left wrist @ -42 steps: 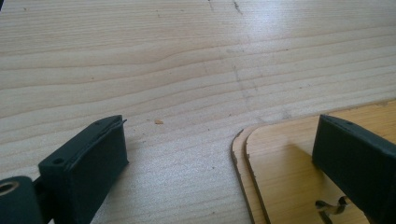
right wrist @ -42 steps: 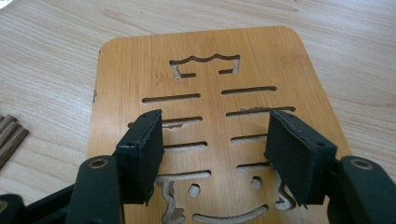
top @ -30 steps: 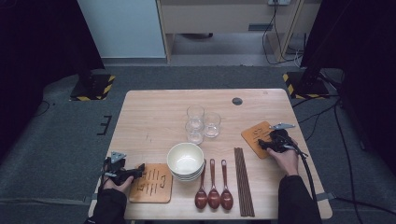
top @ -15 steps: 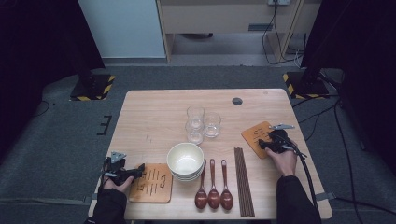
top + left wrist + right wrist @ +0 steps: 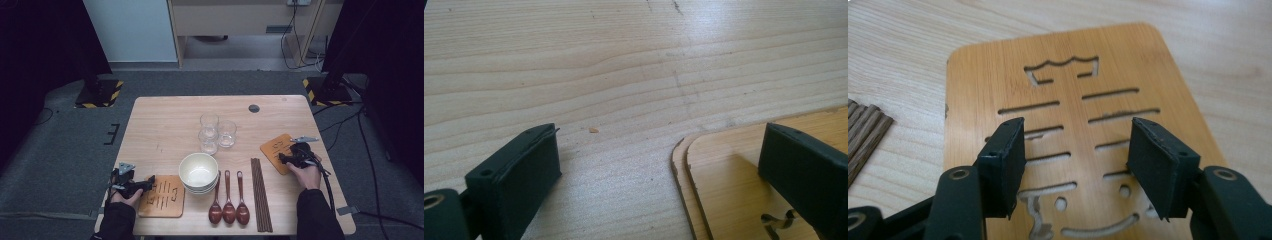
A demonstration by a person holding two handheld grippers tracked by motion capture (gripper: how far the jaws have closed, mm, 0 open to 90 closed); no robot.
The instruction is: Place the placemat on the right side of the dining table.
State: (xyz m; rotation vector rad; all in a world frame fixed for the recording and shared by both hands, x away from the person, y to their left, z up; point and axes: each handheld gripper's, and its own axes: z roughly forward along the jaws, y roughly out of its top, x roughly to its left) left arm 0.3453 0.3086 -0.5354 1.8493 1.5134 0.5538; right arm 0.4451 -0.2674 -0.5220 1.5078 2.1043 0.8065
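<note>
High view overlooks table [image 5: 165, 120]; gripper views sit close.

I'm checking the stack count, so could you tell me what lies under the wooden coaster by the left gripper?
Under the wooden coaster the edge of a second one peeks out, on the table. Anything deeper is covered.

In the left gripper view, the wooden mat [image 5: 744, 175] by the table's near-left corner is cut off by the lower and right picture edges. In the right gripper view, the right gripper [image 5: 1075, 167] hides part of the other mat's [image 5: 1068, 95] near end, and the chopsticks [image 5: 863, 132] are cut by the left edge. In the high view, both mats' cut-out patterns are too small to read.
</note>
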